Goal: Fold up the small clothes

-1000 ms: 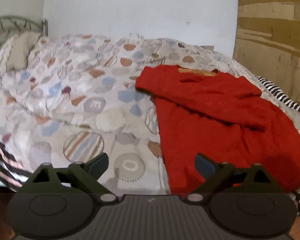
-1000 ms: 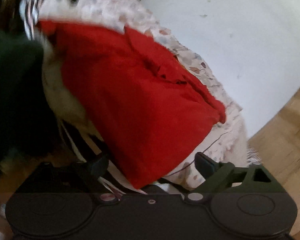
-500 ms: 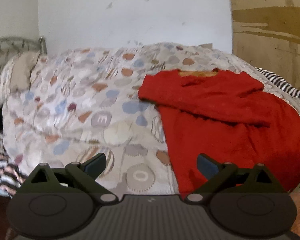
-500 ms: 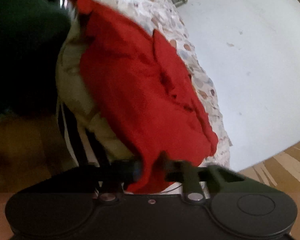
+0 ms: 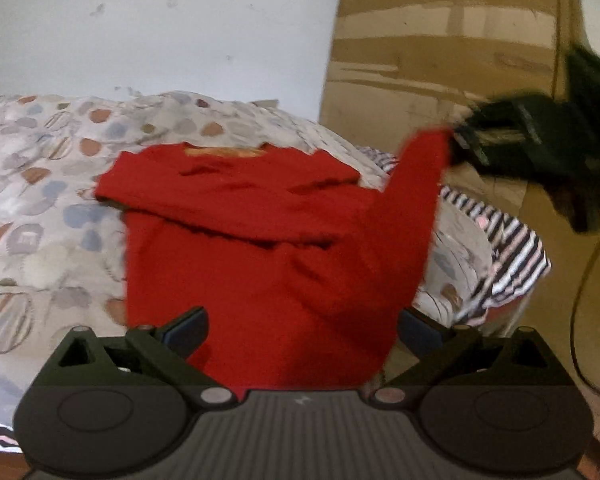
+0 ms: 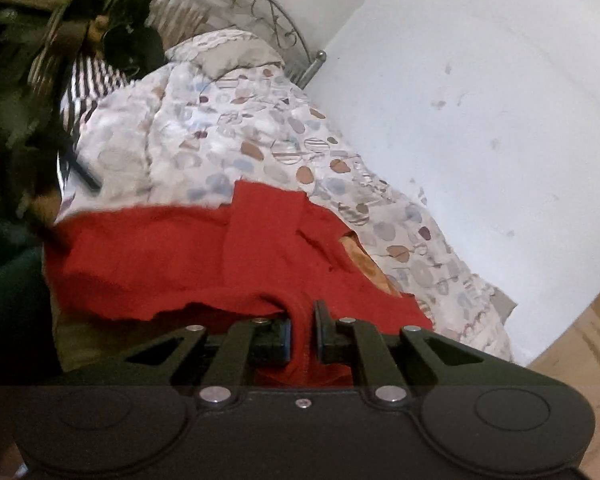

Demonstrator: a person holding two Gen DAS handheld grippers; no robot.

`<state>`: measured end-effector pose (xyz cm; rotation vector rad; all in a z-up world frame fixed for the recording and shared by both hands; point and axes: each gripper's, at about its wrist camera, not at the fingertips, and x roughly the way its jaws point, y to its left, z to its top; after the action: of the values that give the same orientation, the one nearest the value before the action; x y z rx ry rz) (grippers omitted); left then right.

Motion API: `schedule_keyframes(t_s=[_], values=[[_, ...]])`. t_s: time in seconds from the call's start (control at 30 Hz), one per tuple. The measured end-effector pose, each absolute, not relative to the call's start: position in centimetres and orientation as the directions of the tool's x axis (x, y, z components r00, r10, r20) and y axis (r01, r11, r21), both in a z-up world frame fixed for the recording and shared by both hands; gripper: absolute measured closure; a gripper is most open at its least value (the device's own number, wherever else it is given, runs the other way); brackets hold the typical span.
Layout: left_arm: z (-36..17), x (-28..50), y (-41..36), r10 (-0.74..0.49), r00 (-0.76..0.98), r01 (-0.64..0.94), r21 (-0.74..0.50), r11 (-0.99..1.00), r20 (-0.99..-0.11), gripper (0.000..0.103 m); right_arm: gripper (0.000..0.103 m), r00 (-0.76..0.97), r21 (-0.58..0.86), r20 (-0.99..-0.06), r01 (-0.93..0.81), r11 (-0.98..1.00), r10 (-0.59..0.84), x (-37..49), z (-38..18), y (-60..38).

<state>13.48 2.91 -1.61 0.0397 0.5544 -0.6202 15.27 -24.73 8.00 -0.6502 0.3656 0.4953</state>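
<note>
Right gripper [image 6: 302, 332] has snapped its jaws shut on the bottom corner of the red sweater [image 5: 260, 248], where a second ago they stood wide and empty, and now that corner is up off the bed [image 5: 40, 208]! So the fold is under way. Left gripper [image 5: 300, 328] hangs low at the near hem, jaws wide apart, gripping nothing. Beyond it the sweater lies flat on the patterned duvet [image 6: 260, 128], sleeves folded across the chest, collar toward the white wall [image 5: 180, 32]. I'd say that raised corner goes over toward the collar next.
</note>
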Motion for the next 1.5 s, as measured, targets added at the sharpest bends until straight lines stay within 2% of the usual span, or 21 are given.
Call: schedule_keyframes(t_s=[0.27,0.37,0.5,0.6,0.83,1.0,1.07,1.2,1.23,1.27,1.33,1.4,1.43,1.5], values=[[-3.2,13.9,-4.2,-0.443,0.699,0.568,0.061,0.821,-0.561,0.001,0.092,0.78,-0.215,-0.524,-0.511,0.832,0.343,20.8,10.8,-25.3],[-4.2,15.1,-5.6,-0.365,0.711,0.521,0.102,0.847,-0.6,0.001,0.092,0.773,-0.165,-0.527,-0.502,0.849,0.355,21.9,11.2,-25.3],[-5.3,16.1,-6.0,-0.329,0.704,0.499,0.108,0.86,-0.63,0.001,0.092,0.768,-0.129,-0.523,-0.499,0.857,0.369,22.3,11.5,-25.5],[-6.1,16.0,-6.4,-0.293,0.712,0.499,0.166,0.85,-0.638,0.001,0.092,0.768,-0.116,-0.518,-0.5,0.858,0.377,22.5,11.7,-25.6],[-6.8,15.3,-4.9,-0.186,0.77,0.437,0.293,0.85,-0.61,0.003,0.092,0.785,-0.095,-0.497,-0.472,0.876,0.369,22.8,12.0,-26.4],[-6.7,13.7,-4.5,-0.062,0.856,0.356,0.496,0.792,-0.514,0.012,0.092,0.803,-0.078,-0.476,-0.445,0.892,0.358,22.8,12.0,-27.4],[-6.8,13.4,-3.8,-0.052,0.88,0.337,0.545,0.768,-0.472,0.014,0.092,0.807,-0.074,-0.473,-0.437,0.896,0.355,22.6,12.0,-27.7],[-6.8,11.9,-3.4,-0.056,0.911,0.315,0.605,0.731,-0.408,0.036,0.092,0.81,-0.077,-0.475,-0.427,0.901,0.344,22.3,11.9,-28.1],[-6.8,11.5,-3.2,-0.06,0.919,0.31,0.619,0.722,-0.391,0.046,0.092,0.812,-0.079,-0.475,-0.425,0.902,0.341,22.1,11.8,-28.1],[-6.8,11.6,-2.9,-0.067,0.922,0.311,0.627,0.714,-0.381,0.052,0.092,0.814,-0.081,-0.472,-0.422,0.903,0.338,21.9,11.7,-28.2],[-7.0,10.9,-2.7,-0.081,0.925,0.317,0.636,0.703,-0.371,0.078,0.092,0.823,-0.07,-0.461,-0.407,0.911,0.332,20.8,11.4,-28.6],[-7.0,10.6,-2.0,-0.095,0.925,0.321,0.62,0.716,-0.369,0.093,0.092,0.838,-0.065,-0.443,-0.385,0.921,0.319,18.9,10.5,-29.1],[-6.9,10.4,-1.6,-0.105,0.924,0.321,0.598,0.734,-0.368,0.097,0.092,0.849,-0.075,-0.43,-0.373,0.925,0.308,17.7,9.9,-29.3],[-5.5,10.1,-0.3,-0.158,0.917,0.333,0.483,0.81,-0.366,0.098,0.093,0.867,-0.101,-0.407,-0.354,0.93,0.287,15.1,8.4,-29.7]])
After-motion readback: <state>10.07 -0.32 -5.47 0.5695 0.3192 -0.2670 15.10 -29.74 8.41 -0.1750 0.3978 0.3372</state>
